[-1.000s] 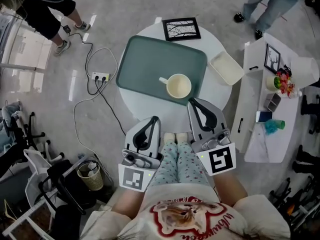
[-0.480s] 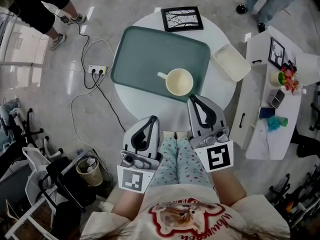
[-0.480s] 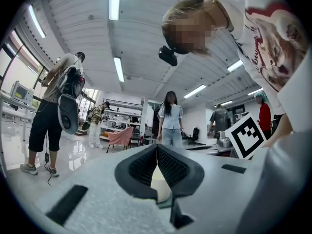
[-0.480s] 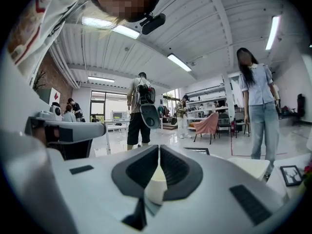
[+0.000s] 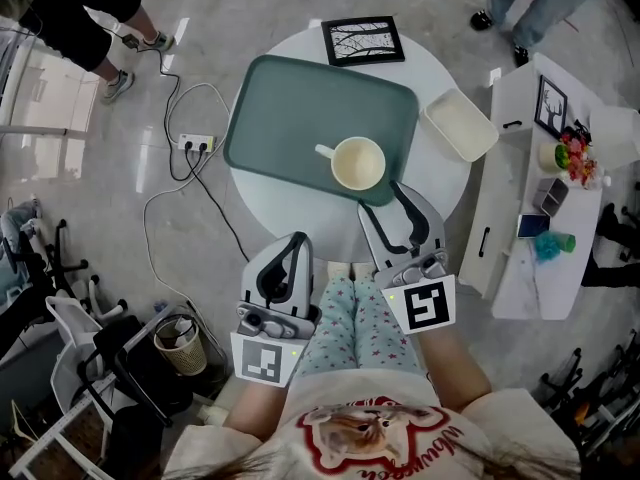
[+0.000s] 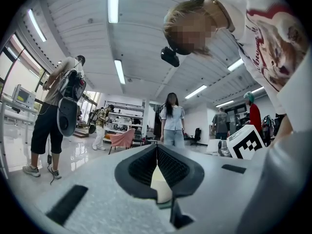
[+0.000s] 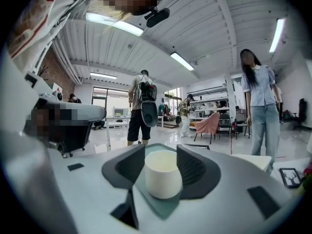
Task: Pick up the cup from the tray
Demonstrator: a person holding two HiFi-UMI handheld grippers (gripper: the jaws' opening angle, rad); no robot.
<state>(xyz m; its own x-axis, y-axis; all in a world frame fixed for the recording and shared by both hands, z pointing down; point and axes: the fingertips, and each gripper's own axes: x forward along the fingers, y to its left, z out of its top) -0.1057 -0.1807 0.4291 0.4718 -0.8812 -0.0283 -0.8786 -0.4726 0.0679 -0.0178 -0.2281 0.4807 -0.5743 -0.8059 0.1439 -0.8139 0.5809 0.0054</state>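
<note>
Cup [image 5: 358,163] stands upright on tray [image 5: 290,118], at the tray corner nearest the person, handle twd tray's middle. Tray covers most of the round tabletop [image 5: 290,203]. R claw [image 5: 383,198] is at tabletop's near edge, jaws just opened & apart. Cup lines up w/ the gap, pads not on it. L claw [image 5: 297,240] is off the near edge, jaws clenched together, nothing gripped.
</note>
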